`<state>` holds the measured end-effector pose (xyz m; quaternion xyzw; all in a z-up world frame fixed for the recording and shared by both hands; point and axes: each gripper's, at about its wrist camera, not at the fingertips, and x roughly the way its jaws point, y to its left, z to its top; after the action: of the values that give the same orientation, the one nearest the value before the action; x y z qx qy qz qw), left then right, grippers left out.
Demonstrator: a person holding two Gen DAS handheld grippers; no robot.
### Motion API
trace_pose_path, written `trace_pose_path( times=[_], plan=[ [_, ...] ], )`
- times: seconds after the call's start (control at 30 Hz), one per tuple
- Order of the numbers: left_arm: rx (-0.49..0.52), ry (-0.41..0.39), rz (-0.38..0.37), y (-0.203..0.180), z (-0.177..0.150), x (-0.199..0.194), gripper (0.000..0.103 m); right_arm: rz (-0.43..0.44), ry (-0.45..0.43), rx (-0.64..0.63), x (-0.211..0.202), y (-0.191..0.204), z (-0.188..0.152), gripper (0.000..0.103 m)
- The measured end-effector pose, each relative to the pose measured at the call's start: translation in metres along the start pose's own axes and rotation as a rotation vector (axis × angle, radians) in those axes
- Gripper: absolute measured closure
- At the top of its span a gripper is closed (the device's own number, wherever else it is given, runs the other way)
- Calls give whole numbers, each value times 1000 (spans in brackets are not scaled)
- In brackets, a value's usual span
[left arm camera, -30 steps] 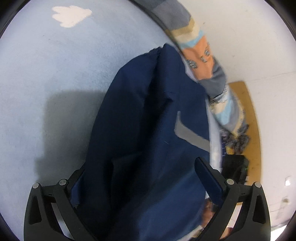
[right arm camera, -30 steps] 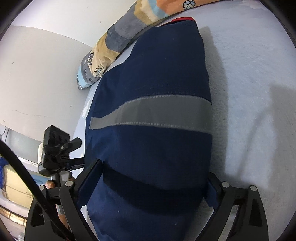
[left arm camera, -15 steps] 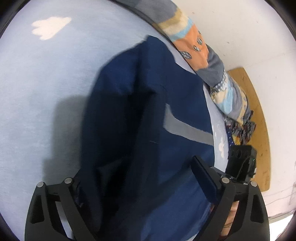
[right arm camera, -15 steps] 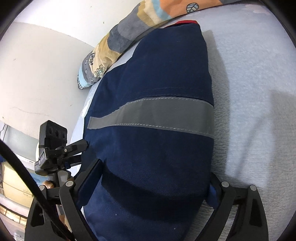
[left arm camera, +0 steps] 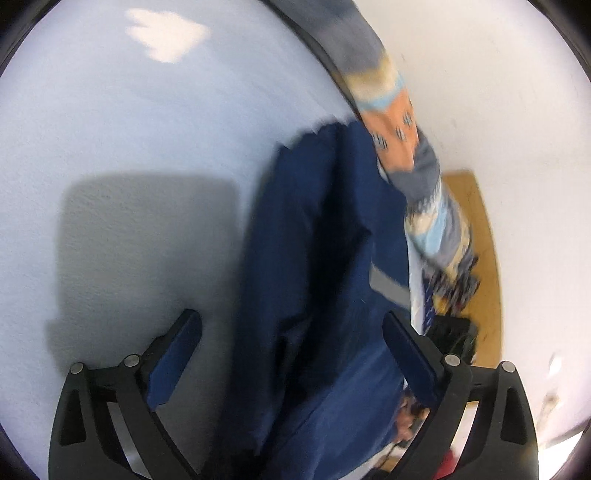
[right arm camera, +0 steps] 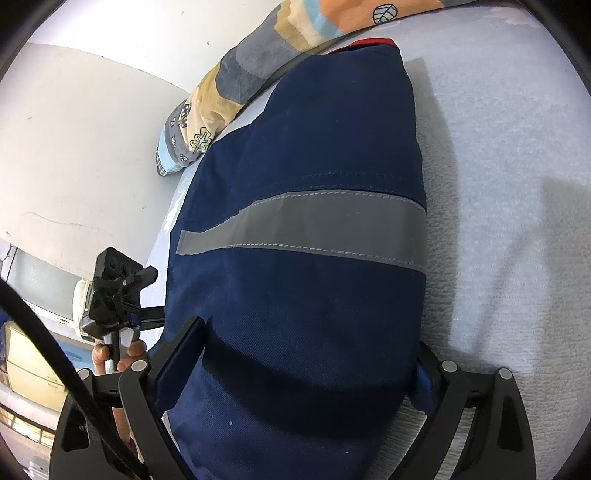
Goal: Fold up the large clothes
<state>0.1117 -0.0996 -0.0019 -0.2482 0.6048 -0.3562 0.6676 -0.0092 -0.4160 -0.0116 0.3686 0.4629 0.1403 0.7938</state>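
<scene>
Right wrist alone shows garment's (right arm camera: 314, 295) whole grey stripe (right arm camera: 303, 225).

Navy-blue work garment (right arm camera: 314, 155) with one grey reflective band (right arm camera: 306, 225) stitched across it and a sliver of red (right arm camera: 373, 41) at its far end, spread on a pale blue fleecy cover (right arm camera: 498, 166) bearing a white cloud shape (left arm camera: 166, 35) well away from the garment. Along the garment's far edge, a patchwork blanket (right arm camera: 236, 74) in orange, tan, grey and sky blue, printed with small leaf and tree motifs. Beyond that blanket, white wall (right arm camera: 92, 110) and an ochre-brown board (left arm camera: 480, 236); black gripper fingers with blue pads (left arm camera: 173, 362) flanking the garment's near end.
</scene>
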Motion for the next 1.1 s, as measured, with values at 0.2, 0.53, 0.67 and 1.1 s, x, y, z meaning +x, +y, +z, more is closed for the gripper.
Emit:
trace_pose_path(
  times=[0.2,0.53,0.67,1.1],
  plan=[
    [210,53,192,-63,-9,48,7,-79,-28,-34,0,8,-3,18],
    [194,-92,240,-69,-21,7,61,-307,-75,-274,-17,64,-10,49],
    [226,-96,244,-91,-35,6,62,-352,-115,-340,-39,81,-20,51],
    [387,-126,222,-192,-125,7,62,-401,-205,-376,-151,88,-83,51]
  ],
)
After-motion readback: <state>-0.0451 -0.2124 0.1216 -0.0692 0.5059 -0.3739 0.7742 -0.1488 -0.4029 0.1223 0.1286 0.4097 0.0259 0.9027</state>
